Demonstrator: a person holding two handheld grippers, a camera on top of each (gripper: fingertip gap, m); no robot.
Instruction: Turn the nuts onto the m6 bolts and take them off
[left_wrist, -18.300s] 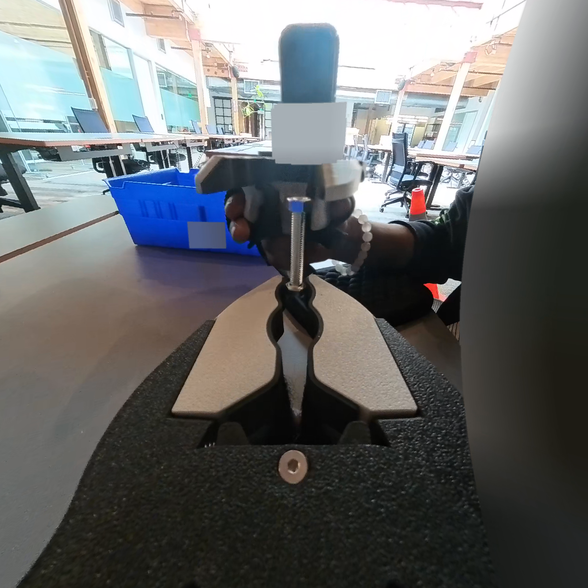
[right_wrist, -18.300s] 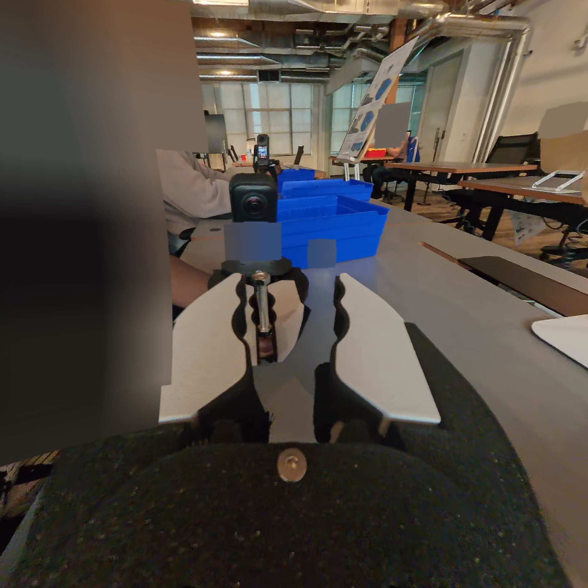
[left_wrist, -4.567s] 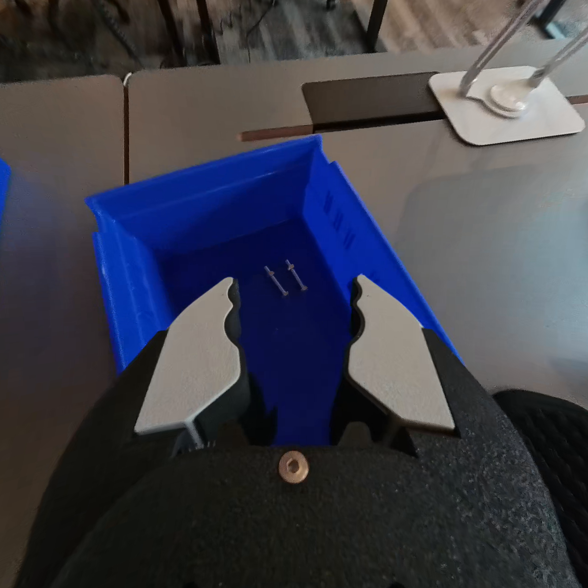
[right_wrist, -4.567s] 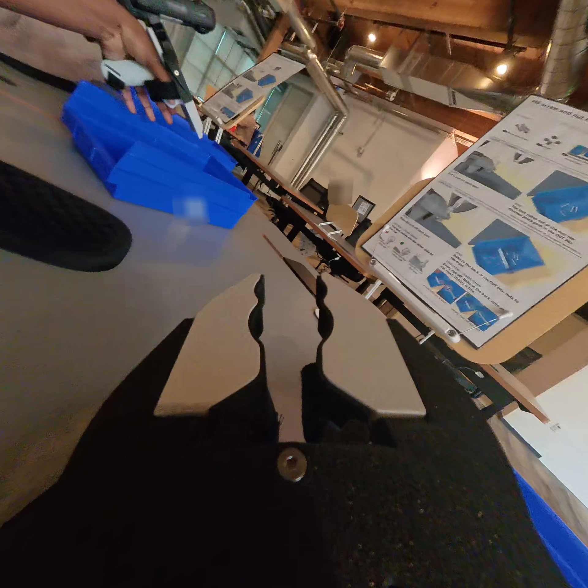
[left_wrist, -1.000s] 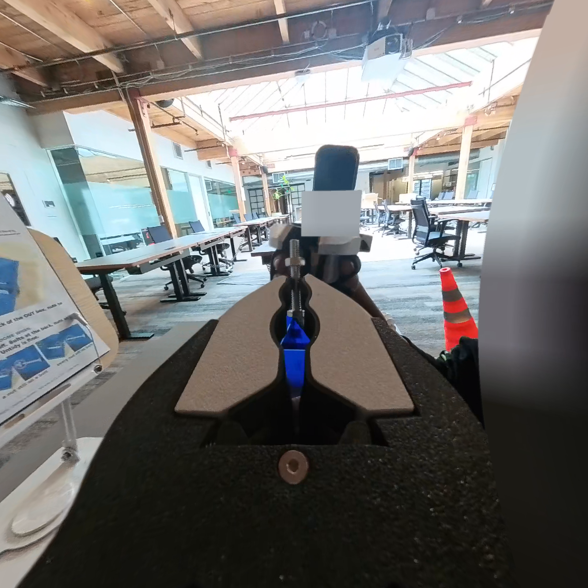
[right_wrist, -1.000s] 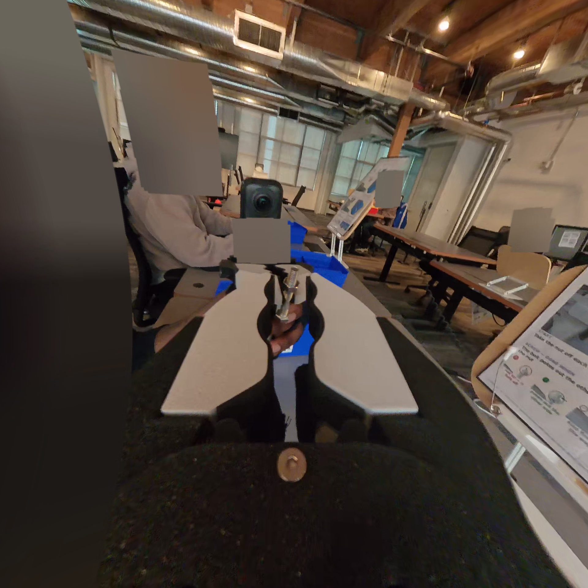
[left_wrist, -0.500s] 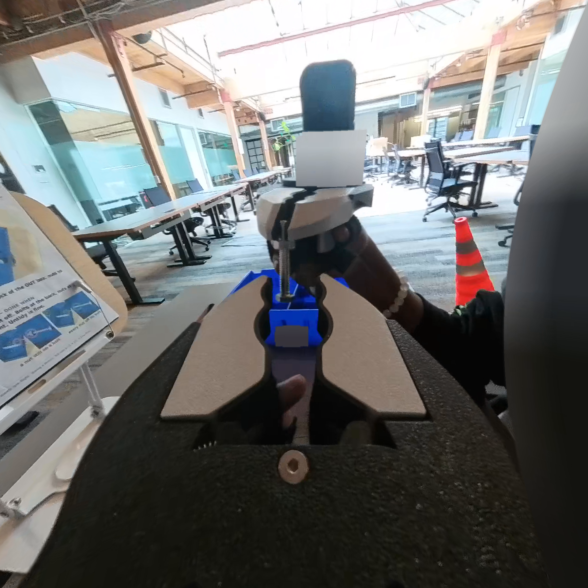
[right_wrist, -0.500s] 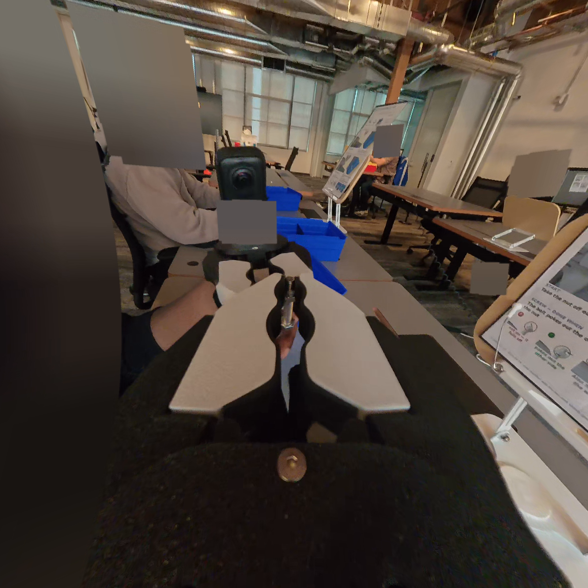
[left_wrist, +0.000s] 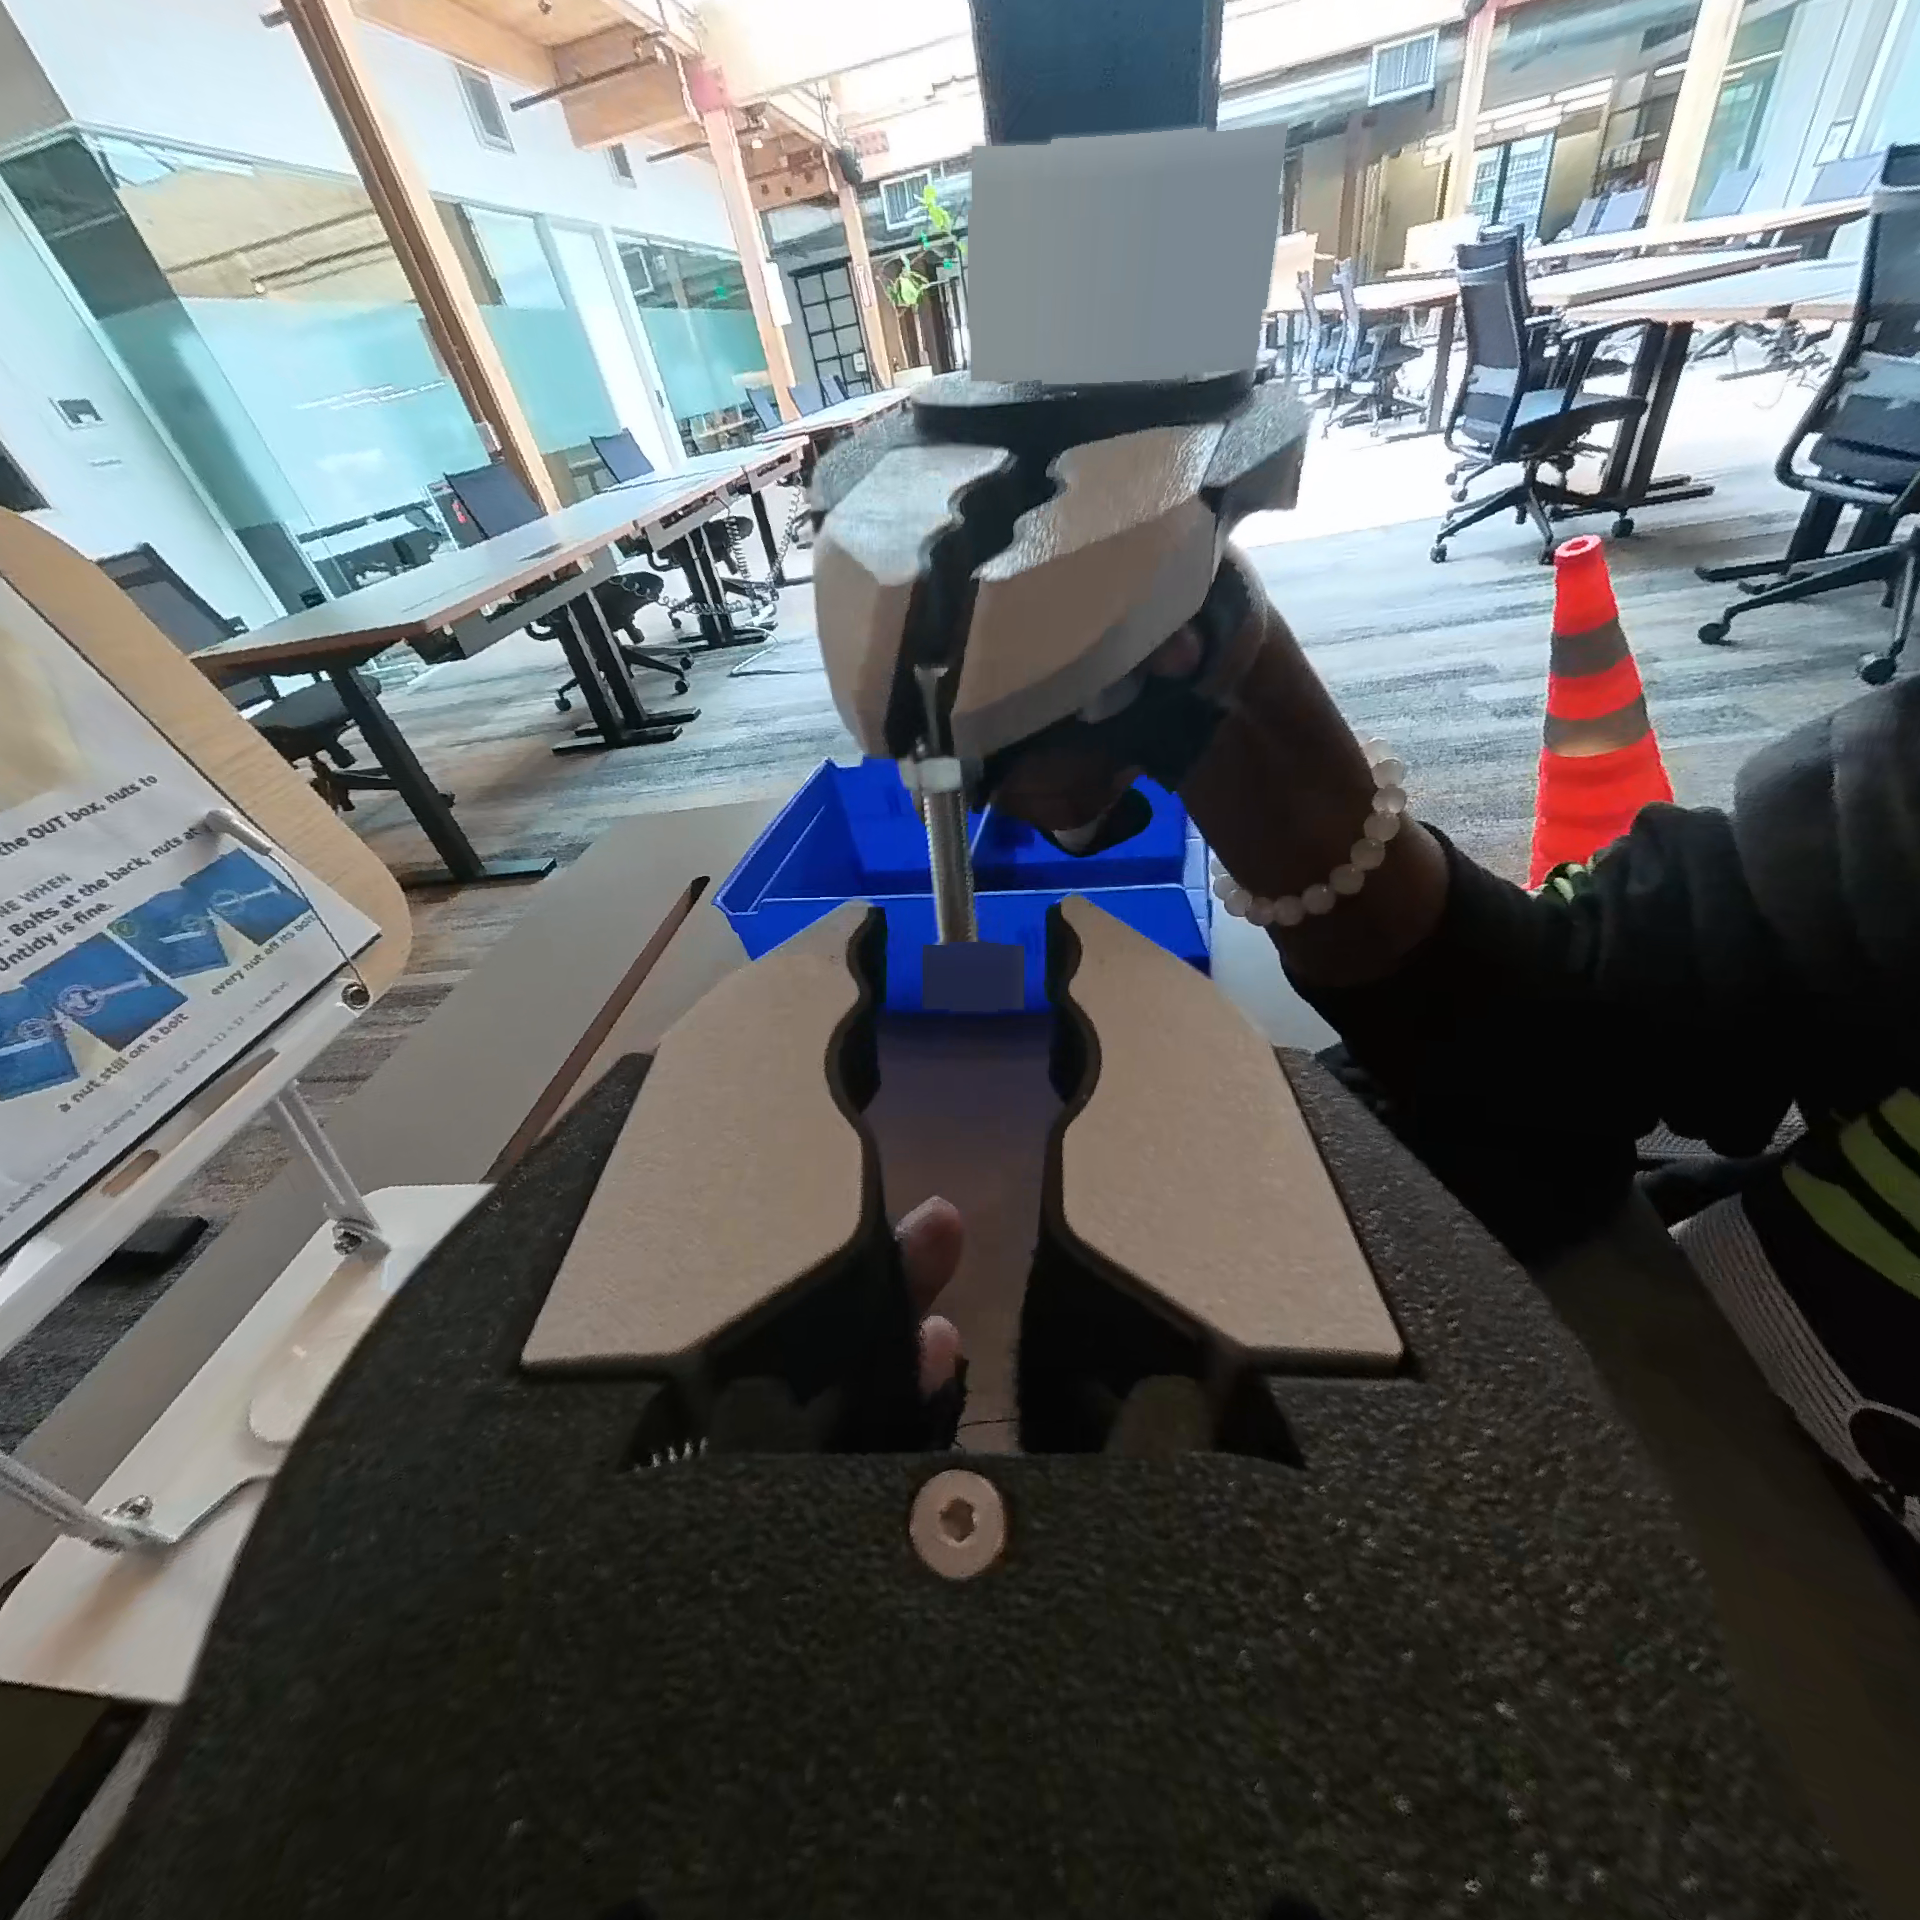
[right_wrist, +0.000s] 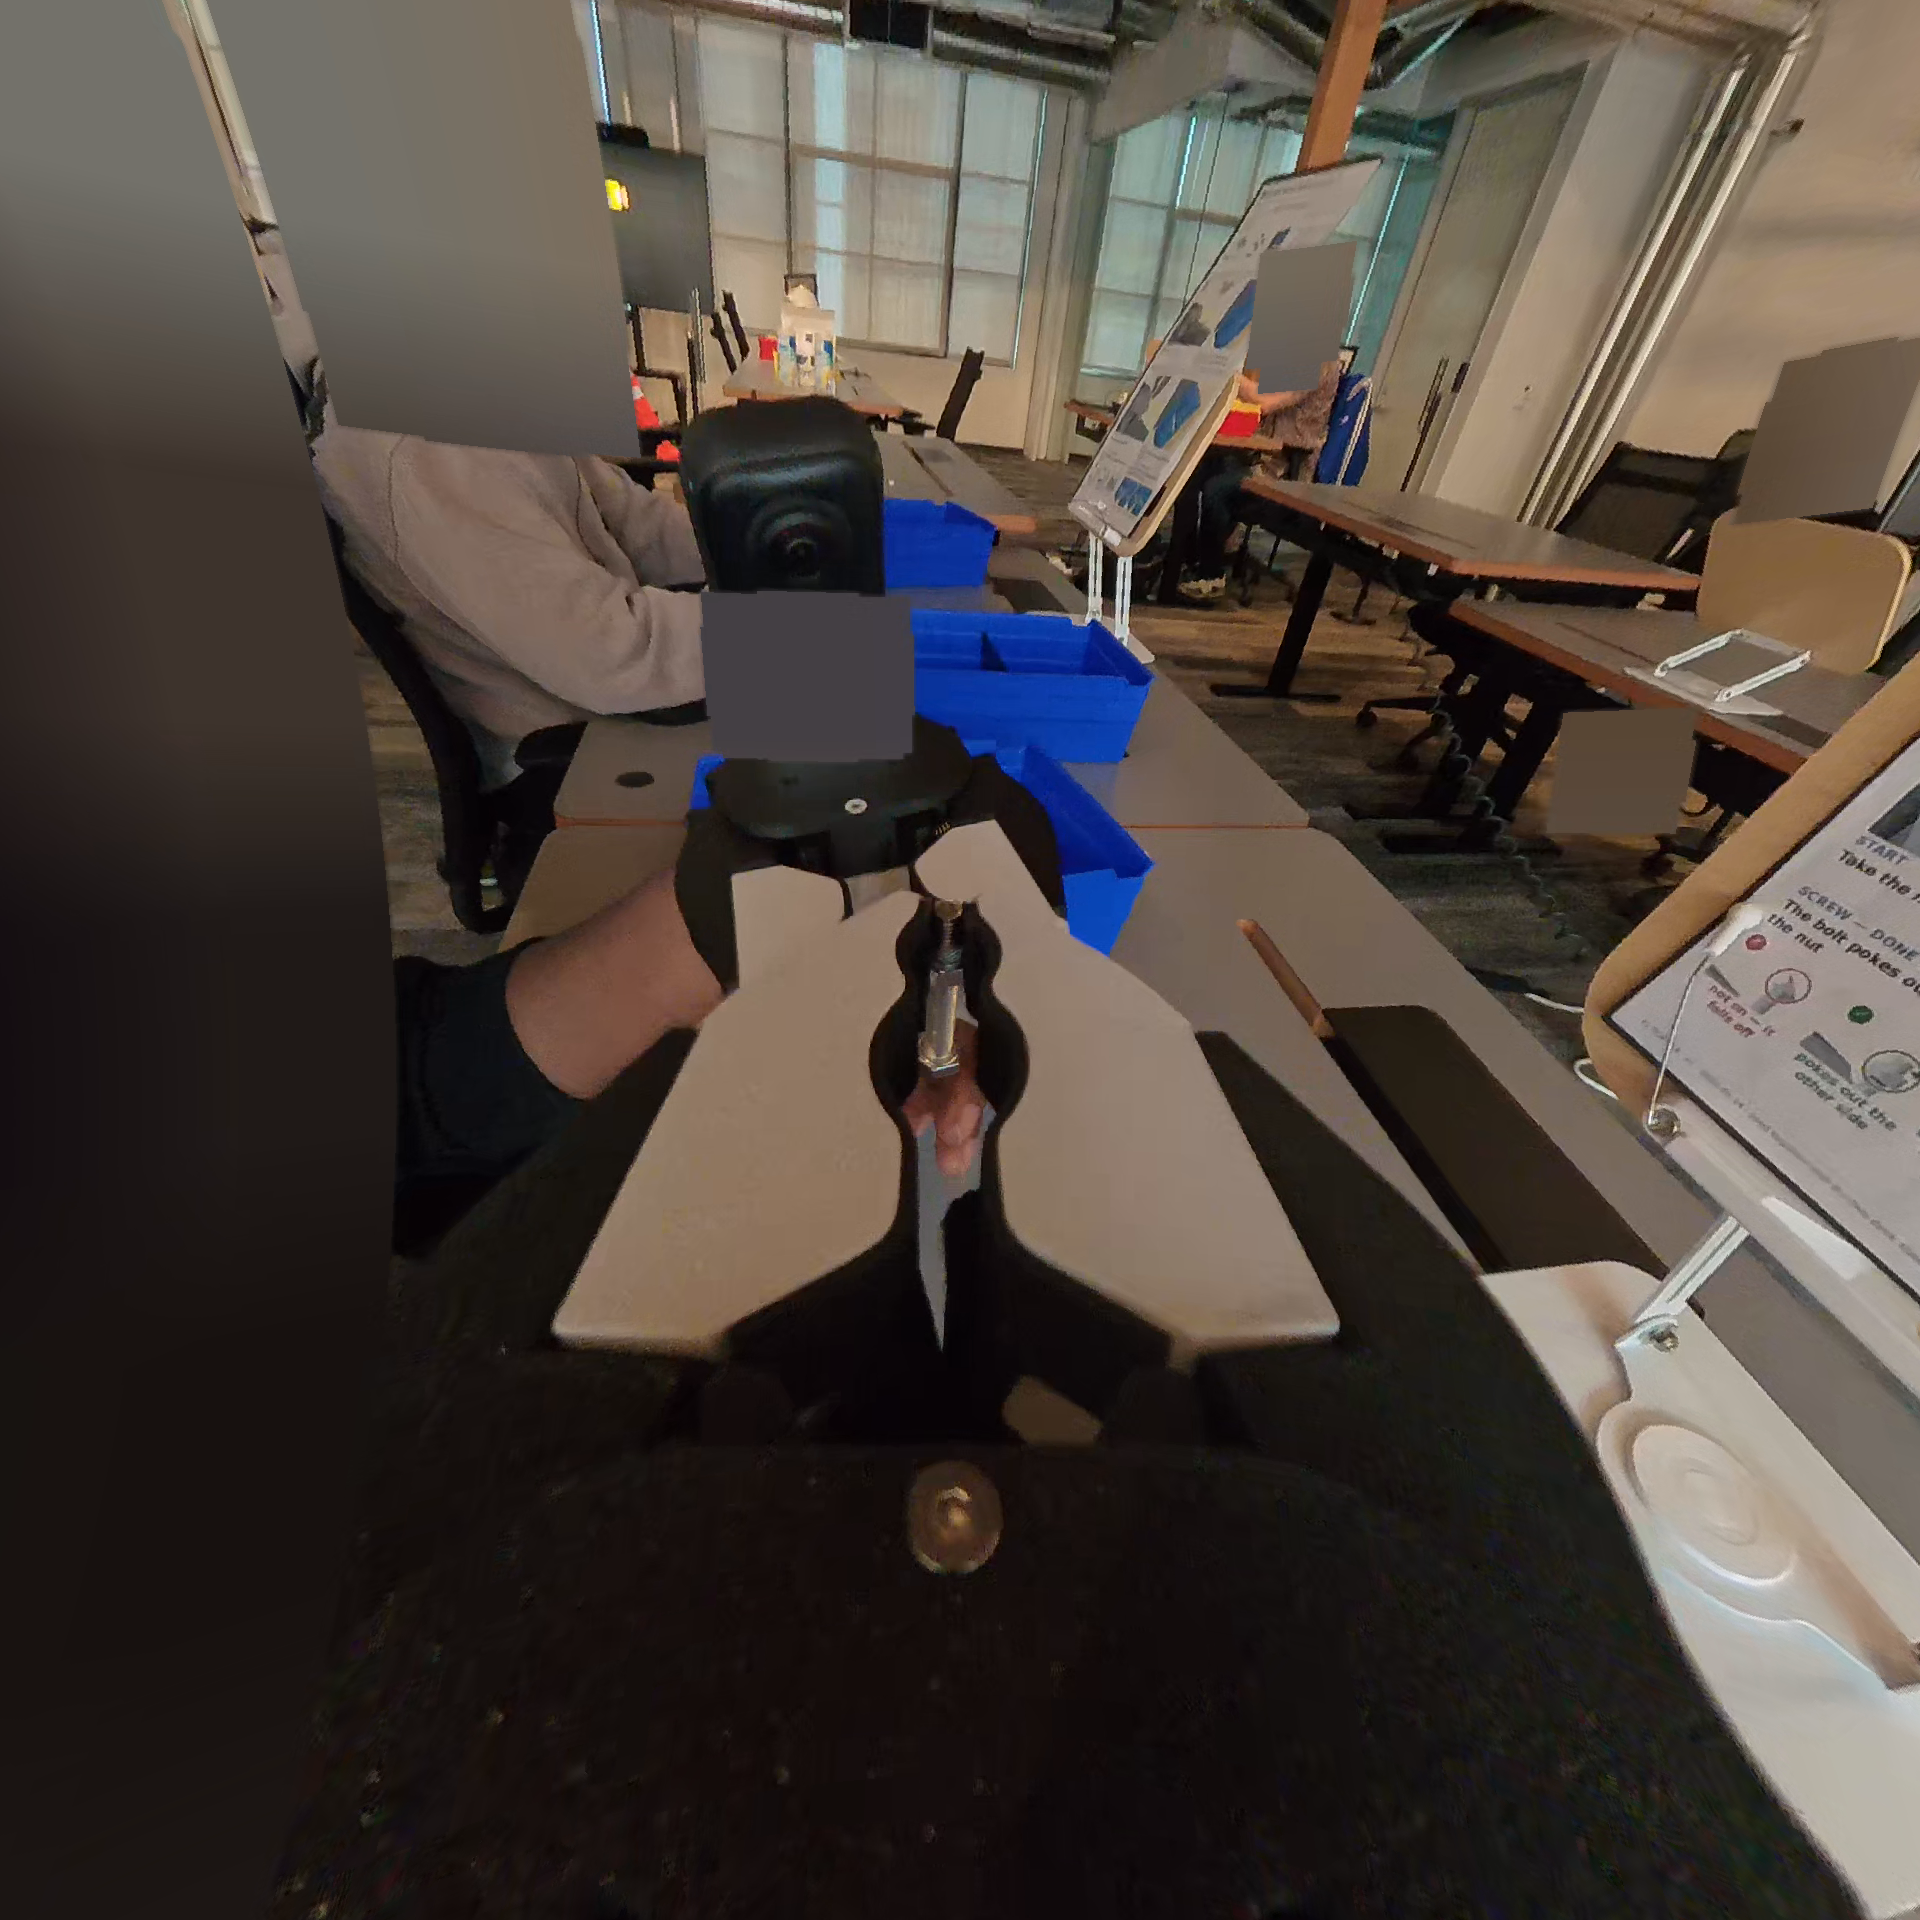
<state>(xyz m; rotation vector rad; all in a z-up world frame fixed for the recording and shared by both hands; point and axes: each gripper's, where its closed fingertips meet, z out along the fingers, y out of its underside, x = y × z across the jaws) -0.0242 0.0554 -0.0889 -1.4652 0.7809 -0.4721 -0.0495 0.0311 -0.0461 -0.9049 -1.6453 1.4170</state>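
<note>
Bolt: a silver bolt (left_wrist: 951, 862) hangs in the middle of the left wrist view, its threaded end pointing down toward the gap between the near fingers.
Nut: a small nut (right_wrist: 938, 1058) sits on the bolt, seen in the middle of the right wrist view.
Right gripper: the right gripper (right_wrist: 940, 997) is nearly closed, and both fingers press on the bolt. In the left wrist view it shows in the upper middle of the frame, held by a hand (left_wrist: 1226, 727) with a bead bracelet.
Left gripper: the left gripper (left_wrist: 961, 935) is partly open with nothing in it. The tip of the bolt is just above the gap, and the fingers (left_wrist: 748, 1122) do not touch it.
Blue bin: a blue bin (left_wrist: 831, 883) stands on the grey worktop (left_wrist: 613, 935) behind the bolt.
Sign: a paper sign (left_wrist: 125, 935) on a stand is at the left edge.
Cone: an orange cone (left_wrist: 1595, 717) stands on the floor at the right.
</note>
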